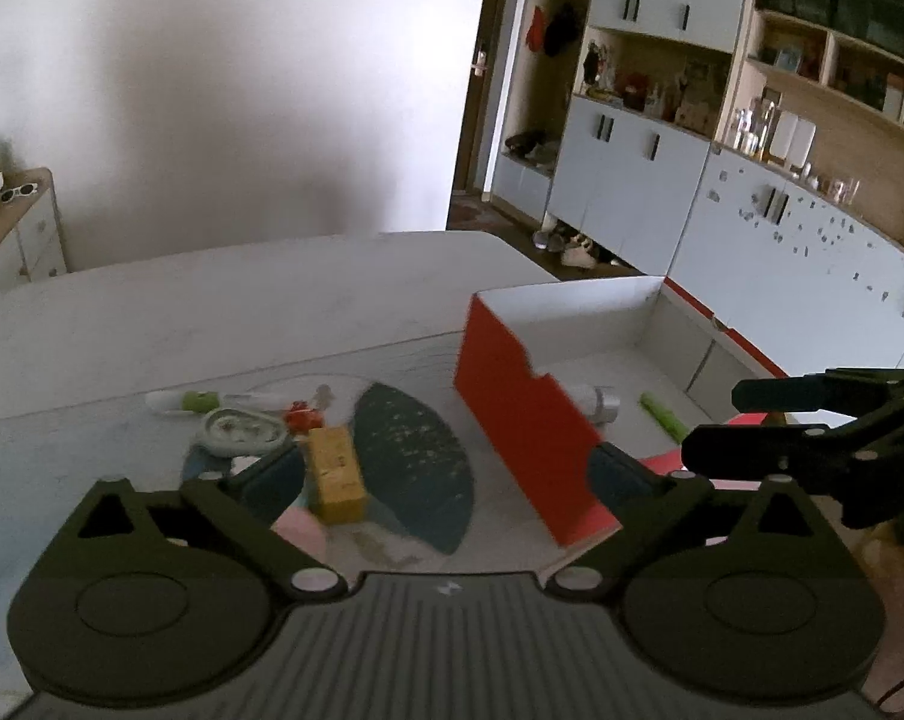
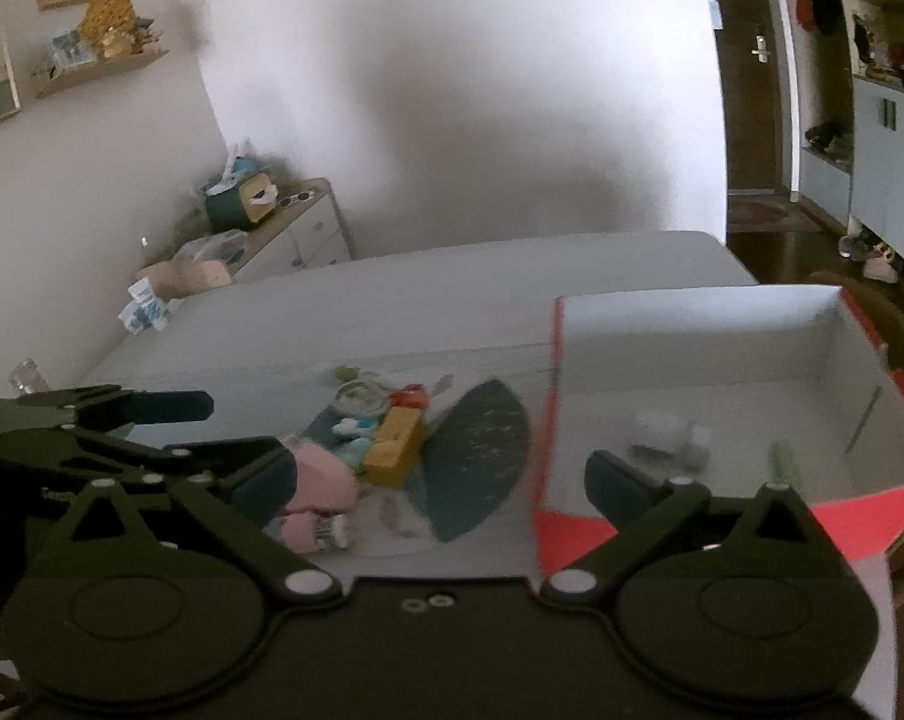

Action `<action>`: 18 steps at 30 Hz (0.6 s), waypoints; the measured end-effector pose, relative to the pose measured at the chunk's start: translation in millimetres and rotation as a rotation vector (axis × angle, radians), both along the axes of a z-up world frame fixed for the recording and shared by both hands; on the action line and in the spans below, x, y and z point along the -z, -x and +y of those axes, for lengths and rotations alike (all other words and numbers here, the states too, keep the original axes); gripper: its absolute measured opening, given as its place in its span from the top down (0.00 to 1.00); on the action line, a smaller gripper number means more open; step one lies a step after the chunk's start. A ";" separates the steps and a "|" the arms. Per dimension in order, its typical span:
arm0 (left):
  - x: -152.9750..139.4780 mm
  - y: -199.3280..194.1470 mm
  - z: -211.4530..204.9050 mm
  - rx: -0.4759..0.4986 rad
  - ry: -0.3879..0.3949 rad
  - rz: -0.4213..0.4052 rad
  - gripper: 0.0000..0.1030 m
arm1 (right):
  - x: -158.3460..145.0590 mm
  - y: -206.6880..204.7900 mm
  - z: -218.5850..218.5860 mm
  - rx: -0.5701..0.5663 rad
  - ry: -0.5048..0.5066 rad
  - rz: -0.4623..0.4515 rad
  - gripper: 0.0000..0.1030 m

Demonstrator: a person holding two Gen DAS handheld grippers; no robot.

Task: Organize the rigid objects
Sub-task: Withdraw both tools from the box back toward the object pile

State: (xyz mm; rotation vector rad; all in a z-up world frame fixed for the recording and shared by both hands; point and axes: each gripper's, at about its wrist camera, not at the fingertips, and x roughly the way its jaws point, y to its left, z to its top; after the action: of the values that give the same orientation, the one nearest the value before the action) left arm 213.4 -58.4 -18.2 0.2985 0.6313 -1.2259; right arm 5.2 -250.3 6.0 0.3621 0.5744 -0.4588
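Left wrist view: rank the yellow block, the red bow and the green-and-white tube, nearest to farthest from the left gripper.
From the left gripper, whose jaws stand open and empty:
1. Yellow block, just inside its left finger, on the table.
2. Red bow, behind the block and slightly left.
3. Green-and-white tube, farthest, out to the left at the back of the pile.

Home: white cupboards (image 1: 626, 180), cluttered shelves (image 1: 842, 66), shoes (image 1: 578, 252), dining table (image 1: 242, 300).

Open box (image 1: 530, 414) on desk (image 1: 212, 312), right of clutter pile. Block (image 1: 335, 474) in pile, left of oval mat (image 1: 416, 456). In box: bottle (image 1: 599, 402), possibly, plus stick (image 1: 662, 414).
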 end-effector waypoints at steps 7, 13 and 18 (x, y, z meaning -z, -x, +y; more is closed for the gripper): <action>21.6 -32.5 27.2 -0.020 -0.019 -0.021 0.01 | 12.2 -28.0 23.7 -0.028 -0.034 0.018 0.01; 54.9 -56.6 45.7 -0.048 -0.059 -0.050 0.01 | 25.1 -48.4 35.6 -0.035 -0.045 0.065 0.01; 79.9 -76.1 53.7 -0.068 -0.096 -0.033 0.01 | 45.0 -67.6 45.6 -0.087 -0.050 0.137 0.01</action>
State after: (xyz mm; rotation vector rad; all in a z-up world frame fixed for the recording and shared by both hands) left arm 289.5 -4.7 -98.0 0.3736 0.6681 -1.1254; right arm 72.7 -204.7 -39.0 0.3536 0.7335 -0.3877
